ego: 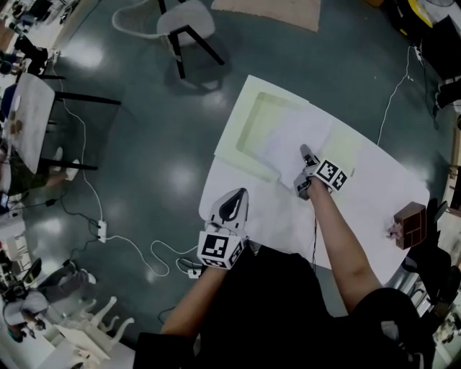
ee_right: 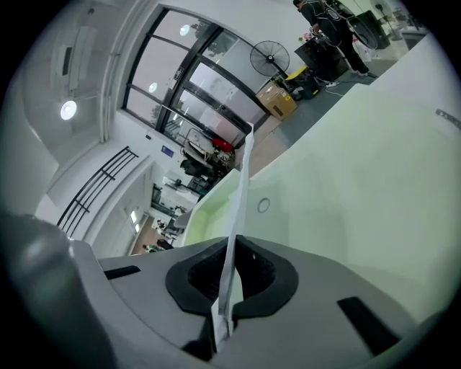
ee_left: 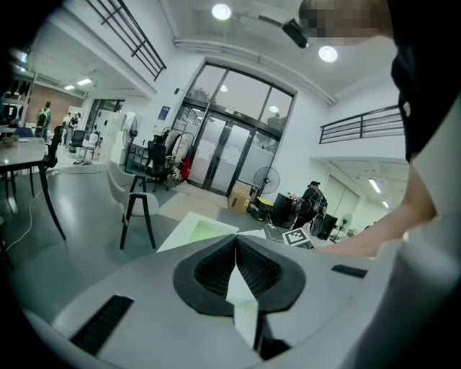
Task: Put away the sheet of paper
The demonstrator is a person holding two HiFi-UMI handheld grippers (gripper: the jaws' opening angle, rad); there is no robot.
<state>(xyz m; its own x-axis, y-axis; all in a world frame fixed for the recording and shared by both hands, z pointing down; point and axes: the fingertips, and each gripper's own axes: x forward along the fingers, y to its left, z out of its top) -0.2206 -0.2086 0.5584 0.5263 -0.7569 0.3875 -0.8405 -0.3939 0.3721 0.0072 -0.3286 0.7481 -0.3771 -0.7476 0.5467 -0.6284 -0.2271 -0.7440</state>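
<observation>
Large open lab or workshop hall. Glossy grey floor (ego: 144, 137) strewn with loose cables (ego: 90, 194), power strip (ego: 101, 230). Tall glass doors (ee_left: 223, 155), mezzanine railing (ee_left: 360, 124), ceiling spotlights (ee_left: 222, 11). Pedestal fan (ee_left: 266, 179), cardboard box (ee_right: 277, 97), stool (ee_left: 140, 205), equipment-cluttered benches (ego: 25, 18), white work table (ego: 382, 194).

Left tongs (ego: 236, 198) sit close in, tipped slightly down, jaws together on a sliver of the sheet of paper (ee_left: 239, 292). Right tongs (ego: 307, 154) reach farther out, angled down more, jaws clamped on the sheet's edge too. My right forearm (ego: 346, 245) is stretched long; my left forearm (ego: 198, 299) is tucked near.
</observation>
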